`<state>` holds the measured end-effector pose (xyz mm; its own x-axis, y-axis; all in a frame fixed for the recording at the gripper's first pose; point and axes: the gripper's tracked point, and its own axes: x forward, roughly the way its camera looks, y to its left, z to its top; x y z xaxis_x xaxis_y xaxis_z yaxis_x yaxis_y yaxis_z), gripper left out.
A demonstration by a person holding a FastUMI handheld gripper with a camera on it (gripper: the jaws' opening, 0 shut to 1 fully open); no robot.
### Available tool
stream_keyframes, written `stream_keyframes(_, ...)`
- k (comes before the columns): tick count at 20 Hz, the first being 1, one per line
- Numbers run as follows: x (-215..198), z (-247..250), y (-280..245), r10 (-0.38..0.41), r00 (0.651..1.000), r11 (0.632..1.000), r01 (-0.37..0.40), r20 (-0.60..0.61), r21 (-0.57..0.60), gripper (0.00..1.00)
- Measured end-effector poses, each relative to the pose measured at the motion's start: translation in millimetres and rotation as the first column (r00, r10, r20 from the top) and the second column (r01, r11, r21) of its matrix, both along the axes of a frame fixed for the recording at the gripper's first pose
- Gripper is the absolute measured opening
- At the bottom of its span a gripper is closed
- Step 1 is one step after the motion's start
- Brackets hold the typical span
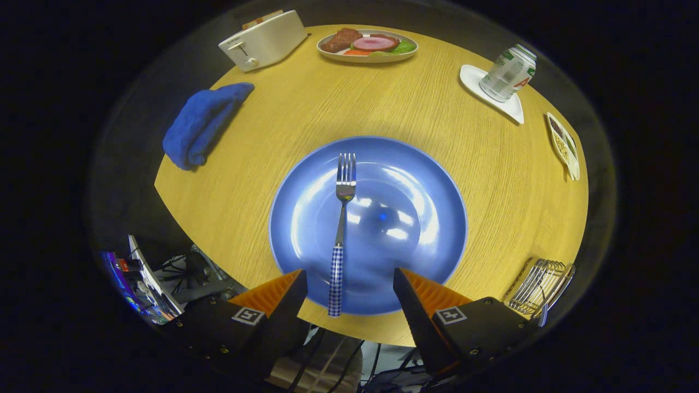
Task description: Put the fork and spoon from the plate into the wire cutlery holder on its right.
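Wooden table (284, 131) surface is seen beneath the gripper (349, 278), whose two fingers are spread wide apart with nothing held between them. Between the fingers lies the checked handle of one fork (339, 234), resting on the single blue plate (426, 218); its long axis runs straight away from the gripper, tines pointing far, handle end overhanging the near rim. Just right of the fingers, near the table edge, one wire cutlery holder (538, 286) is seen, with a checked handle tip at its near side. Farther off, one folded blue cloth (202, 128) lies left, one can (509, 72) on a white coaster right, beside one small sectioned dish (563, 144). Farthest are one toaster (265, 39) and one food plate (367, 46).
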<state>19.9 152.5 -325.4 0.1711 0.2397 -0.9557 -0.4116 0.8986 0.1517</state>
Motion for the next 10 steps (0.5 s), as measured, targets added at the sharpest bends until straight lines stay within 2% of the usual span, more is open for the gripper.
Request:
stream_keyframes(3,1,-14,6,0.007,1.000,1.000,-0.008,-0.026,-0.007,0.93)
stream_keyframes(5,-2,-22,8,0.015,0.999,1.000,-0.016,-0.050,-0.012,0.83)
stream_keyframes(6,-1,-29,9,0.016,0.999,1.000,-0.017,-0.049,-0.013,0.83)
stream_keyframes(9,-9,-34,10,0.022,0.996,1.000,-0.024,-0.083,-0.016,0.30)
stream_keyframes(10,2,-28,12,0.008,0.998,1.000,-0.010,-0.058,-0.021,0.19)
